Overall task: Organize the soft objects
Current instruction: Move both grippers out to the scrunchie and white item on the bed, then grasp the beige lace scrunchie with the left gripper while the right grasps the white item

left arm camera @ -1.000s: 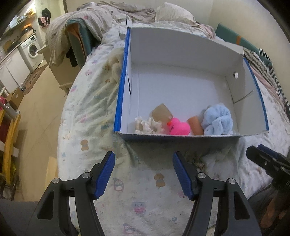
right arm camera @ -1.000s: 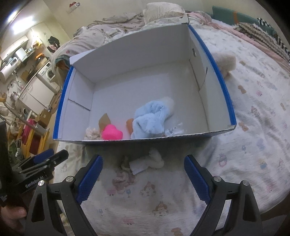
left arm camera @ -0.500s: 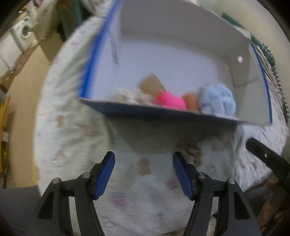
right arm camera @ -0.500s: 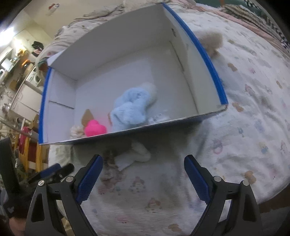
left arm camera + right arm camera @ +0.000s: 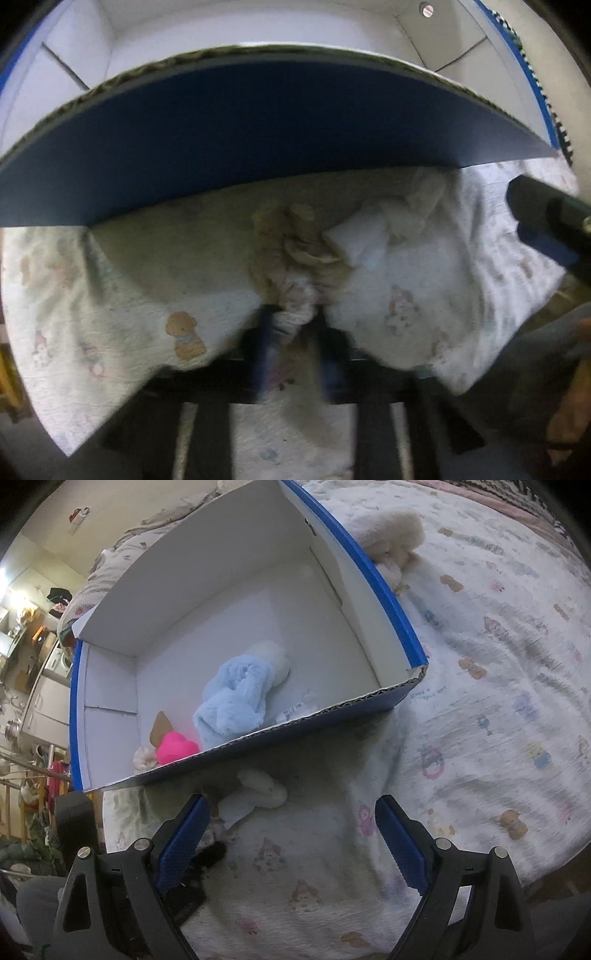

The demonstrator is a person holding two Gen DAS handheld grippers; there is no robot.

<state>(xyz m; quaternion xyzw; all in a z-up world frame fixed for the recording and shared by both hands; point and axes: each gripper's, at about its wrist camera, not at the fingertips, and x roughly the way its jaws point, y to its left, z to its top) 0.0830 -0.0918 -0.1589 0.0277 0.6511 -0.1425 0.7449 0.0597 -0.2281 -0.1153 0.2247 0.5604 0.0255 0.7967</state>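
A small soft toy (image 5: 295, 258) of beige and white cloth lies on the bed sheet just in front of the blue-and-white cardboard box (image 5: 258, 129). My left gripper (image 5: 293, 325) is low against the sheet, its jaws closed on the near end of the toy, blurred. In the right wrist view the toy (image 5: 258, 794) shows below the box (image 5: 399, 616). My right gripper (image 5: 291, 834) is open and empty above the sheet. Inside the box lie a light blue plush (image 5: 232, 701), a pink plush (image 5: 173, 747) and a cream scrap (image 5: 142, 757).
A cream fluffy toy (image 5: 391, 539) lies on the bed beyond the box's right wall. The printed sheet (image 5: 498, 701) covers the bed to the right. Kitchen furniture (image 5: 40, 686) stands off the bed at the left.
My left gripper has dropped down and forward to the toy in front of the box and closed on it. My right gripper has shifted slightly and stays open.
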